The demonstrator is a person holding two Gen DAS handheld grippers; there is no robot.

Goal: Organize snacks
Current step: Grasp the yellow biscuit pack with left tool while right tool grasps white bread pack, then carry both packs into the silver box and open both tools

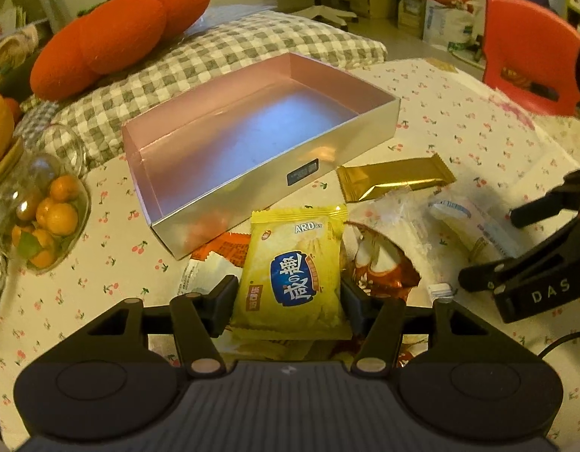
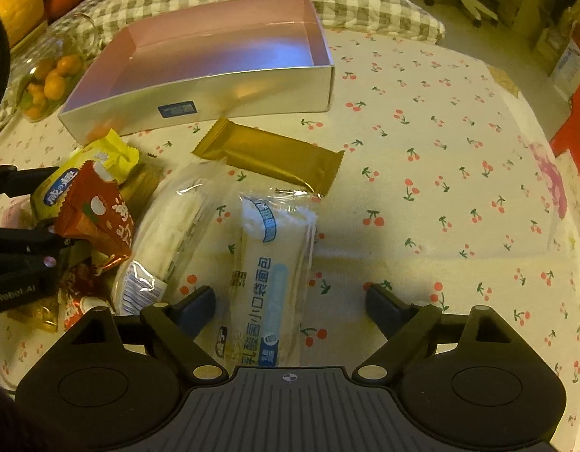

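Observation:
An empty pink-lined silver box lies on the cherry-print tablecloth. My left gripper is shut on a yellow cracker packet, held over a pile of snacks; the packet also shows in the right wrist view. Beside it lie a red-orange packet and a gold bar wrapper. My right gripper is open, its fingers either side of a clear white bread packet. A second clear packet lies left of it.
A glass jar of kumquats lies left of the box. A checked cushion and orange plush toys sit behind it. A red chair stands at the far right beyond the table edge.

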